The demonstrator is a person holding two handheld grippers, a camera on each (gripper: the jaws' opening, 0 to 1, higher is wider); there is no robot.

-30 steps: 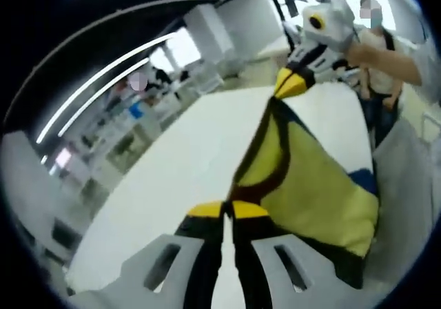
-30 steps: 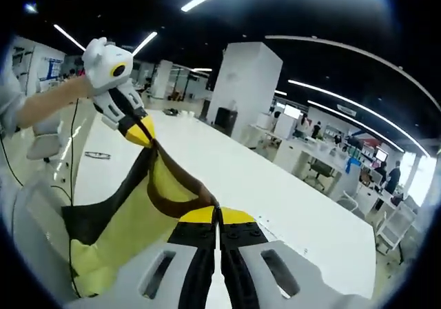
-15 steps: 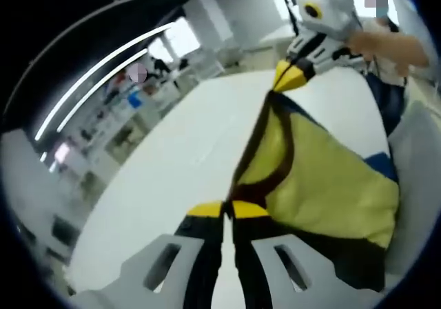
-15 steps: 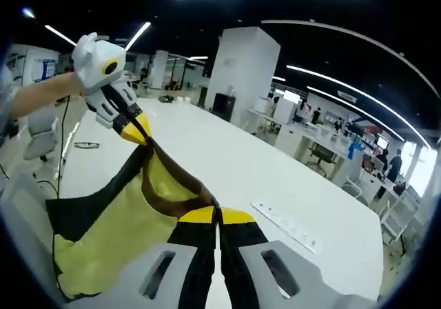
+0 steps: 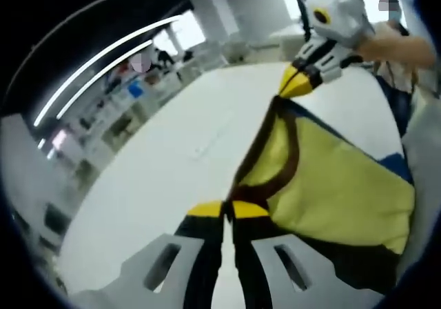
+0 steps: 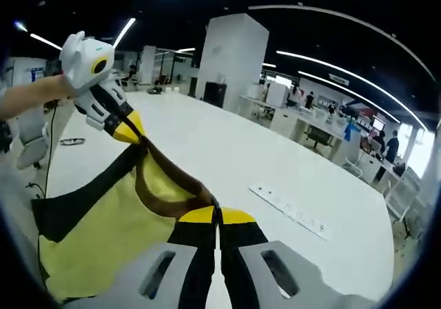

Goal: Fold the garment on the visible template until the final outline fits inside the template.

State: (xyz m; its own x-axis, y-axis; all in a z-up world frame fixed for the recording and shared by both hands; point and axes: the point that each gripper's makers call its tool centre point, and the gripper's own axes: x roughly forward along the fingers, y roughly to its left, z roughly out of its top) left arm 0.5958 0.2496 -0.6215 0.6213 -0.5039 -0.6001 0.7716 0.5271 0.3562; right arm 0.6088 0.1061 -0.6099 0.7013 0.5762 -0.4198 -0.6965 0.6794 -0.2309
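A yellow garment (image 5: 337, 185) with dark brown collar trim and black and blue panels hangs in the air above a long white table (image 5: 172, 164). My left gripper (image 5: 228, 208) is shut on one end of the collar edge. In the left gripper view the right gripper (image 5: 296, 83) pinches the other end, held by a hand. In the right gripper view my right gripper (image 6: 218, 214) is shut on the garment (image 6: 103, 233) at the brown trim, and the left gripper (image 6: 127, 128) grips it at upper left. The cloth is stretched between them.
A white strip with marks (image 6: 289, 212) lies on the white table (image 6: 227, 157). A small dark object (image 6: 72, 141) and a cable sit near the table's far left. Desks, chairs and people fill the office behind. A white pillar (image 6: 231, 61) stands beyond the table.
Both views have tilted downward, so more of the table shows, including the marked strip. The garment stays stretched between both shut grippers and hangs a little lower.
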